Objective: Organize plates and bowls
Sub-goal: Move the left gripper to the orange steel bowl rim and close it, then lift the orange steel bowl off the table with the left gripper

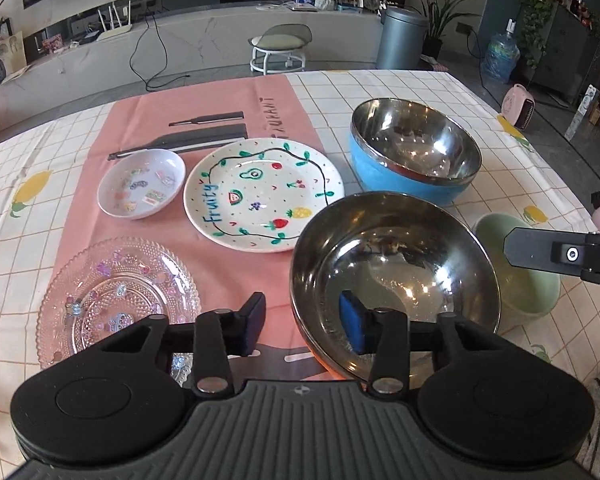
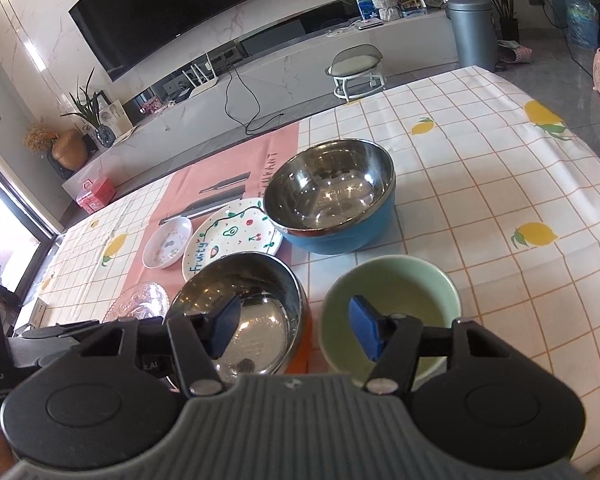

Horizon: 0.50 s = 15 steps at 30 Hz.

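Two claws stand open: the left claw [image 1: 306, 322] straddles the near rim of the orange steel bowl [image 1: 392, 256], the right claw [image 2: 295, 326] likewise the green bowl [image 2: 392, 308].

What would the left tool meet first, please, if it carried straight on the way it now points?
Most likely the near rim of the orange-sided steel bowl: the left tool straddles that rim, one pad inside the bowl and one outside. Depth is unclear, so I cannot say whether the pads already touch it.
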{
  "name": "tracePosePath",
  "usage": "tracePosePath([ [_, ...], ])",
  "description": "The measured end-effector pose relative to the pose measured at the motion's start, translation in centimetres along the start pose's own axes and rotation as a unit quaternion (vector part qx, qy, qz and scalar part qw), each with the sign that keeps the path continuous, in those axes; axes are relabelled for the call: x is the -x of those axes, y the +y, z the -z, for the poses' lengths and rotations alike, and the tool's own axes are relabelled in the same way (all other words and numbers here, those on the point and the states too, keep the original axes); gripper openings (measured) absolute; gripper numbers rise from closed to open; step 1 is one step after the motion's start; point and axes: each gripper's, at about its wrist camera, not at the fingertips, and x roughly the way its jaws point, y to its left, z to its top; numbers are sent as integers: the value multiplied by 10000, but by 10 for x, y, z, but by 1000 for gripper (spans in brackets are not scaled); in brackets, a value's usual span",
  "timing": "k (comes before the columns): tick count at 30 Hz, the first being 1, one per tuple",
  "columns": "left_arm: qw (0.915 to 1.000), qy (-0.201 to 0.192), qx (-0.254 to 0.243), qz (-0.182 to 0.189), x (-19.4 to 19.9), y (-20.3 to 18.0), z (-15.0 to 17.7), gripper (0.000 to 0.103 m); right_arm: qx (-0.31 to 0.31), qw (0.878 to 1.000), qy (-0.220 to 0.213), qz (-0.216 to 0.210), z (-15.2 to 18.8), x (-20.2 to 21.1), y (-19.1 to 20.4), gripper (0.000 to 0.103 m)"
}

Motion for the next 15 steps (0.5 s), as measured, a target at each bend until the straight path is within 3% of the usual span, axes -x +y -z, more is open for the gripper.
tracePosePath([
  [6,9998,167,76,8,-5,0,5,32,230,9996,150,-120,6,-3,11,61],
  [10,9996,107,92,-238,-3,-1,6,14,233,9995,209,-71,8,-6,12,61],
  [15,9996,124,15,-269,1,3,10,11,125,9993,330,-111,10,-11,12,61],
])
